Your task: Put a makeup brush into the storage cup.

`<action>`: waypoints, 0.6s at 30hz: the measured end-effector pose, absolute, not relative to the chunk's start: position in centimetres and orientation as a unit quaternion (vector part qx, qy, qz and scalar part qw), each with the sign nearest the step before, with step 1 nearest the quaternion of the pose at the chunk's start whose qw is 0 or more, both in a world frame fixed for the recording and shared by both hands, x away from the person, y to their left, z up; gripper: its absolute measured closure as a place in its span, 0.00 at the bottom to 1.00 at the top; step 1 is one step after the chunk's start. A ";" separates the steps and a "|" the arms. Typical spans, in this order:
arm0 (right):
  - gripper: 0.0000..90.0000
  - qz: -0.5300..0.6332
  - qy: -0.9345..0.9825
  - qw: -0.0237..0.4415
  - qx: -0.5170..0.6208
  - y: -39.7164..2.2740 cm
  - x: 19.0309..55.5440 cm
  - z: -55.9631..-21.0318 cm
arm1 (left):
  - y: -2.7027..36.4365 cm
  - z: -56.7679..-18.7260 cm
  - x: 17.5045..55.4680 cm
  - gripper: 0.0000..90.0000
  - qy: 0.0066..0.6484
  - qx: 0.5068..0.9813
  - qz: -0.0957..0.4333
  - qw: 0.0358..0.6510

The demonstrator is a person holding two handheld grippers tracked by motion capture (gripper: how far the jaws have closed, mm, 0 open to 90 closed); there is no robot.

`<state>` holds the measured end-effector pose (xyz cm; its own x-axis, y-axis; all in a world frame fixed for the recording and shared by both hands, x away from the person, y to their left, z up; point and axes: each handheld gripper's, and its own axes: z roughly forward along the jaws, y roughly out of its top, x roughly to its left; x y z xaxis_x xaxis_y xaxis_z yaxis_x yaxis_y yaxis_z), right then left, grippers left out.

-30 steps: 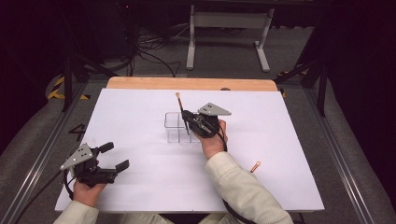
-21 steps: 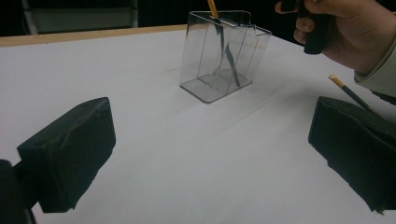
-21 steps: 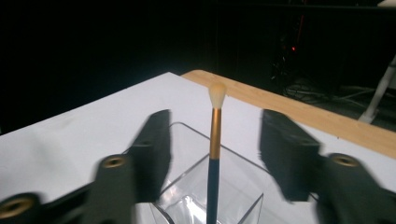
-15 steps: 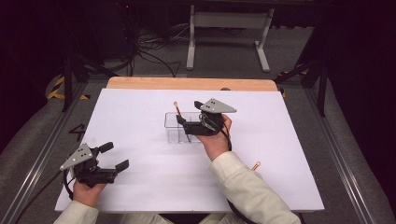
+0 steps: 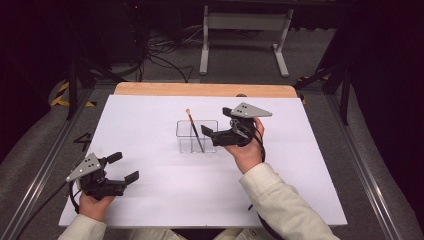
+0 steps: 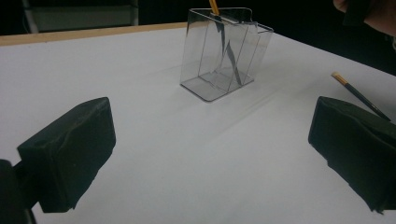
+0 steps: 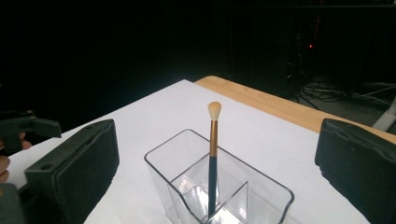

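One makeup brush (image 5: 194, 132) stands tilted (bristles up) in the single clear organizer (image 5: 197, 136), mid-table toward the far edge. The right gripper (image 5: 214, 134), jaws just opened wide and empty, hangs beside it. The left gripper (image 5: 122, 167), open and empty, sits near the near-left corner. A second brush (image 6: 358, 95) lies on the table.

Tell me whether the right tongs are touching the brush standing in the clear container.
Apart. In the right gripper view the tongs are wide open, the gold-and-black brush upright between them with clear gaps.

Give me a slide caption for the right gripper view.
Open right gripper above a clear plastic organiser holding one gold-banded dark-handled brush.
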<state>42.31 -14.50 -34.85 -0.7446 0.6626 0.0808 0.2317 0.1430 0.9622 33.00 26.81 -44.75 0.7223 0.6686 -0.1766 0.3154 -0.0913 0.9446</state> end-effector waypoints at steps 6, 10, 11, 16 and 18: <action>0.00 0.580 0.725 0.201 0.313 -16.1 41.6 -34.2 | 26.7 -44.8 33.1 0.02 0.340 0.724 0.151 0.580; 0.00 0.576 0.725 0.206 0.317 -17.1 41.2 -33.6 | 26.7 -44.8 33.2 0.02 0.341 0.726 0.149 0.578; 0.00 0.573 0.725 0.210 0.319 -17.5 41.0 -33.4 | 26.6 -44.8 33.3 0.02 0.341 0.725 0.150 0.579; 0.00 0.576 0.716 0.219 0.329 -18.9 40.3 -32.9 | 26.5 -44.8 33.4 0.02 0.342 0.726 0.152 0.577; 0.00 0.576 0.713 0.223 0.333 -19.4 40.1 -32.8 | 26.5 -44.8 33.4 0.02 0.341 0.726 0.152 0.577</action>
<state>40.08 -19.36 -32.85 -0.6787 0.7315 0.0647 0.2175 0.1160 0.9691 33.42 26.46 -44.82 0.7215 0.6703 -0.1735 0.3205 -0.1011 0.9418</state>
